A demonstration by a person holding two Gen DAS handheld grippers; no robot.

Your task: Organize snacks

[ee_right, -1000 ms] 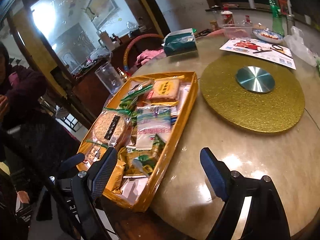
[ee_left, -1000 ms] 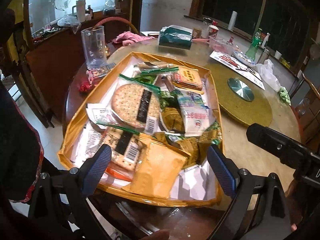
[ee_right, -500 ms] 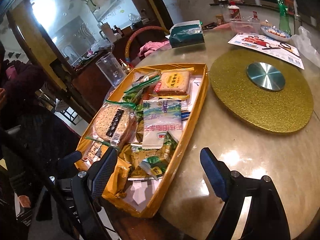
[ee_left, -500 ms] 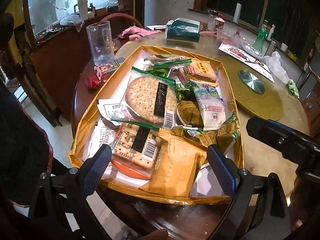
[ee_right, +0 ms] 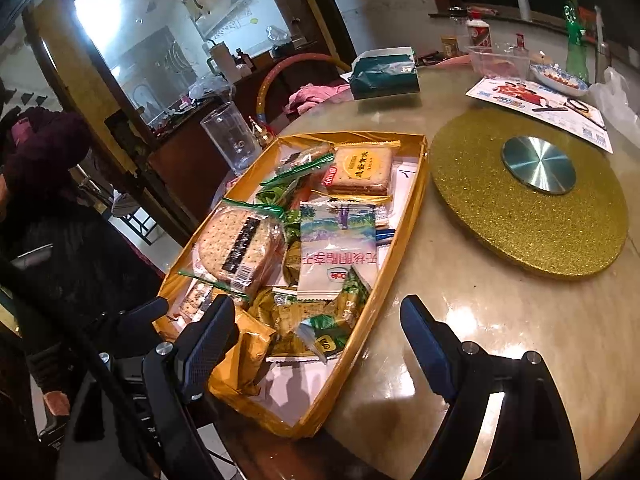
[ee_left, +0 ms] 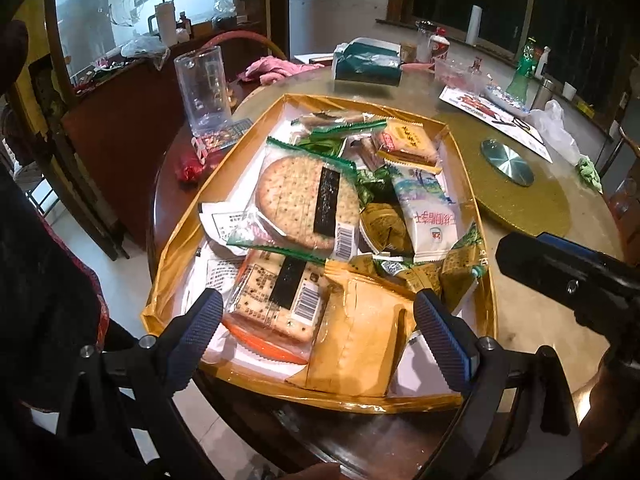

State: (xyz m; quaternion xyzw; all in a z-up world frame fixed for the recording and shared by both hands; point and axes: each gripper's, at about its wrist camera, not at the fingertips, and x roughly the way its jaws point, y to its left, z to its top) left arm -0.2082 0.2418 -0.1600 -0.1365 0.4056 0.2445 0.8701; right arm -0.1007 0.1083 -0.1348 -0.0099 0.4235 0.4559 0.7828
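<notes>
A gold tray (ee_left: pixel 256 124) (ee_right: pixel 412 200) full of wrapped snacks sits at the near edge of the round table. On top lie a round cracker pack (ee_left: pixel 304 200) (ee_right: pixel 236 244), a white-green pack (ee_left: pixel 430 216) (ee_right: pixel 338 252), an orange square biscuit pack (ee_left: pixel 408 142) (ee_right: pixel 362 168) and a plain yellow pack (ee_left: pixel 356 340) (ee_right: pixel 244 356). My left gripper (ee_left: pixel 318 336) is open and empty above the tray's near end. My right gripper (ee_right: pixel 316 336) is open and empty over the tray's near right corner; its body shows in the left wrist view (ee_left: pixel 568 276).
A gold glitter turntable (ee_right: pixel 528 196) (ee_left: pixel 516 196) lies right of the tray. A clear plastic jug (ee_left: pixel 204 84) (ee_right: pixel 230 136) stands left of it. A teal tissue pack (ee_right: pixel 384 74), leaflet (ee_right: pixel 540 104), bowl and bottles sit at the far side. A person stands at left.
Both grippers have moved closer to the tray, which looks larger now. Both stay open and empty. The snacks have not moved.
</notes>
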